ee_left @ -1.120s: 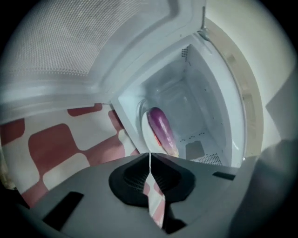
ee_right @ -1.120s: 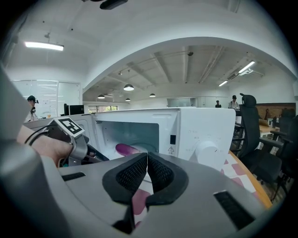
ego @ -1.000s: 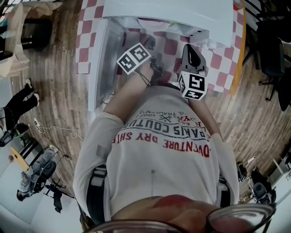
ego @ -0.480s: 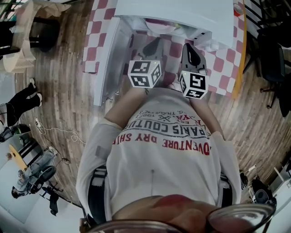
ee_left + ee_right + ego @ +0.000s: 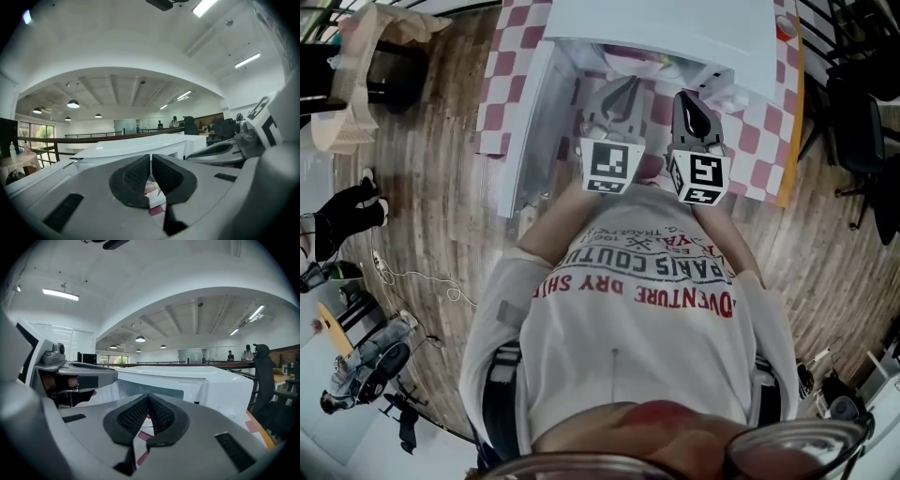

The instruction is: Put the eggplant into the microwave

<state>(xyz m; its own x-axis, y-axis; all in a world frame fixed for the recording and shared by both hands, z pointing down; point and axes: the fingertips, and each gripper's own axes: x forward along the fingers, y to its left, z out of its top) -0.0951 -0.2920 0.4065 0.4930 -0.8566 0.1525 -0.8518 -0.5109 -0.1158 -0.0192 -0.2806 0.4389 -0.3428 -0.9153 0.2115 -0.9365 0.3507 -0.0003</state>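
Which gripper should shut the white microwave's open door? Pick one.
Left. Both are shut and empty, but the left gripper hovers nearer the white door swung out at the white microwave's left; the right gripper sits toward its right side.

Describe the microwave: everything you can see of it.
The microwave is a white box with a smooth, glossy-looking shell. It stands upright on a pink-and-white checked cloth. Its door is swung wide open at the person's left and juts toward them. The opening faces the person; the pale inside is mostly hidden from above. The left gripper and right gripper hang shut in front of the opening, and neither touches it.
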